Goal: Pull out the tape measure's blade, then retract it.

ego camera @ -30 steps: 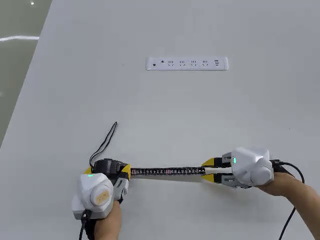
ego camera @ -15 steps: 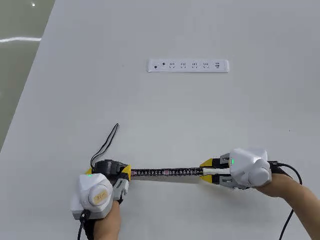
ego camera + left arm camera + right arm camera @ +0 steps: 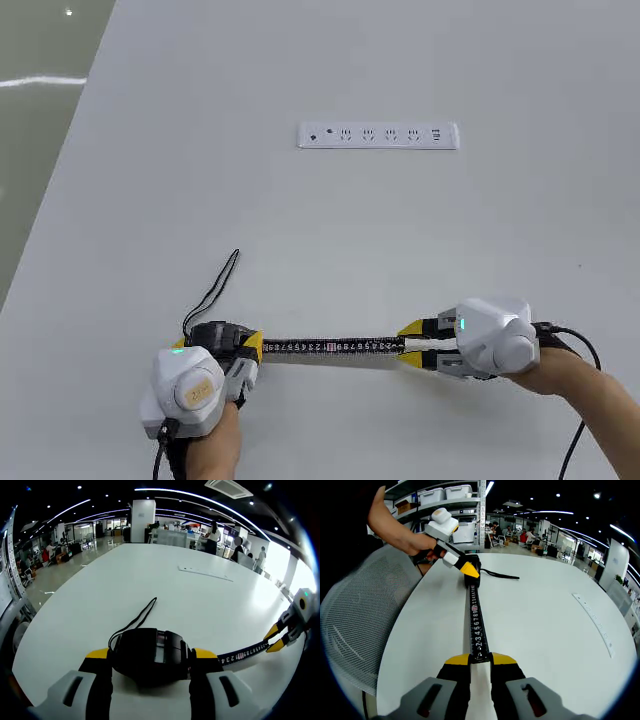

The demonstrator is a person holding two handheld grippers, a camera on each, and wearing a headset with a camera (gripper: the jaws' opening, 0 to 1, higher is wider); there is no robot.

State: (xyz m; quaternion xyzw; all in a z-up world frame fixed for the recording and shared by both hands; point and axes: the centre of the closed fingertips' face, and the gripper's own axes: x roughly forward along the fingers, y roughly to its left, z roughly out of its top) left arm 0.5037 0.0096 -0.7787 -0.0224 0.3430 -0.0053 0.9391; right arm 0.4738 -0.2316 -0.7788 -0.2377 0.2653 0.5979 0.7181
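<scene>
White and broad, the surface [image 3: 420, 230] carried a power strip [image 3: 378, 135] in the upper middle of the head view, while the black tape measure [image 3: 215, 333] sat at lower left, clamped on both sides by the left claw [image 3: 150, 655], its black cord [image 3: 212, 285] trailing up the frame. Its blade [image 3: 330, 346] lay drawn out flat toward the right, where the right claw [image 3: 481, 659] was pinched narrow on the blade's end, at lower right of the head view.
</scene>
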